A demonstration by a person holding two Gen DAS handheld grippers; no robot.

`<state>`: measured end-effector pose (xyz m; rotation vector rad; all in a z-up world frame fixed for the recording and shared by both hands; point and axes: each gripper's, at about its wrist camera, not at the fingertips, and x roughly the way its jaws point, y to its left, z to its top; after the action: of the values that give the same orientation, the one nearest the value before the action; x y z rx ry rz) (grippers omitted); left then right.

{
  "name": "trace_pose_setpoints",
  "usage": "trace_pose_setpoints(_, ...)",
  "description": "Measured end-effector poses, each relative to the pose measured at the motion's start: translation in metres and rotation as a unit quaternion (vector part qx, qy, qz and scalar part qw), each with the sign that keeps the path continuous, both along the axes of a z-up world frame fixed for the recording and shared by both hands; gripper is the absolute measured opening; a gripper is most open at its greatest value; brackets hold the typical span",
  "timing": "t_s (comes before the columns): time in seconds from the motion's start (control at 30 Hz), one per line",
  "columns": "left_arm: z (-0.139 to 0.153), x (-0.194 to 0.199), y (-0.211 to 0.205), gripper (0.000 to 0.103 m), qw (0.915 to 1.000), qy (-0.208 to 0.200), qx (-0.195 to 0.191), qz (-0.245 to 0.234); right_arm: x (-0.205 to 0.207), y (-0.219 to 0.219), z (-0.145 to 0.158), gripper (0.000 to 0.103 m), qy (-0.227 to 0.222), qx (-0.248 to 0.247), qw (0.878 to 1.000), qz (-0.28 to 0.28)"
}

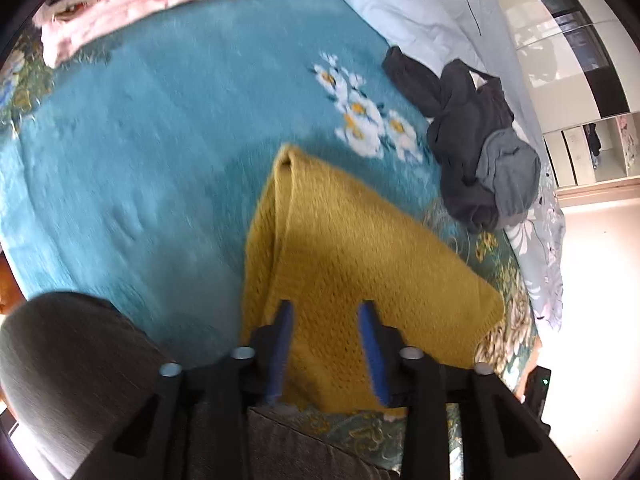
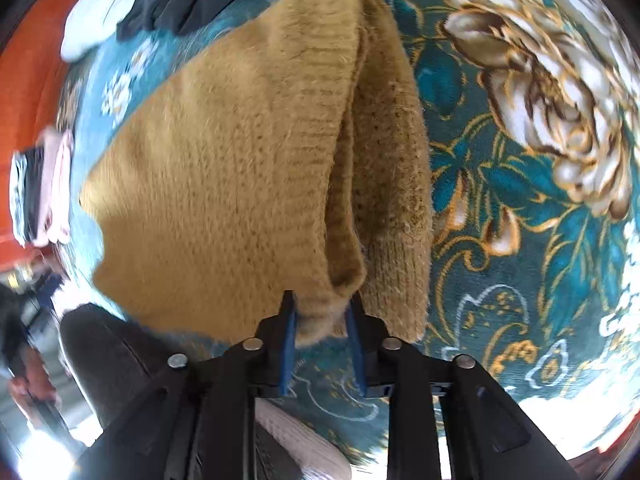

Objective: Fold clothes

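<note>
Sweater [image 1: 352,280] lying folded on teal floral blanket [image 1: 140,160].
Left gripper [image 1: 328,320] hovering, jaws apart; right gripper [image 2: 322,316] jaws clamping sweater hem. Dark clothes [image 1: 472,140] lying nearby.

Black gripper [image 1: 327,312] frames, blue finger pads [image 1: 370,332], silver screws [image 1: 243,353].

teal floral blanket [image 1: 160,140]; pale blue duvet [image 1: 420,12]; white cabinet [image 1: 560,60]

Yellow sweater [image 2: 224,160] fuzzy chunky knit; bedspread [image 1: 140,140] soft plush pile; gripper pads [image 2: 289,344] smooth blue plastic
</note>
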<state>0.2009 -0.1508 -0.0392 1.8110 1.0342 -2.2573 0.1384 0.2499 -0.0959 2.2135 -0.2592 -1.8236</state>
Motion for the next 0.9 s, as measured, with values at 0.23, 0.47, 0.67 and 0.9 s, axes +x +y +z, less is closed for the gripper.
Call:
trace_pose_setpoints(0.23, -0.055, -0.033, -0.025, 0.062, 0.9986, -0.018, -0.016, 0.047, -0.053, 0.039, 0.024, 0.073, 0.133, -0.057, 0.985, -0.091)
trace_pose_setpoints(0.47, -0.108, -0.052, -0.036, 0.062, 0.9948, -0.019, 0.036, 0.093, -0.103, 0.062, -0.020, 0.073, 0.134, -0.119, 0.961, -0.209)
trace_pose_setpoints(0.67, -0.127, -0.064, -0.042, 0.066, 0.9898, -0.001, 0.081, 0.117, -0.123, 0.053, -0.042, 0.074, 0.131, -0.143, 0.960, -0.203)
trace_pose_setpoints(0.9, -0.130, -0.073, -0.035, 0.049, 0.9913, -0.002, 0.071, 0.111, -0.133, 0.047, -0.045, 0.074, 0.133, -0.137, 0.966, -0.176)
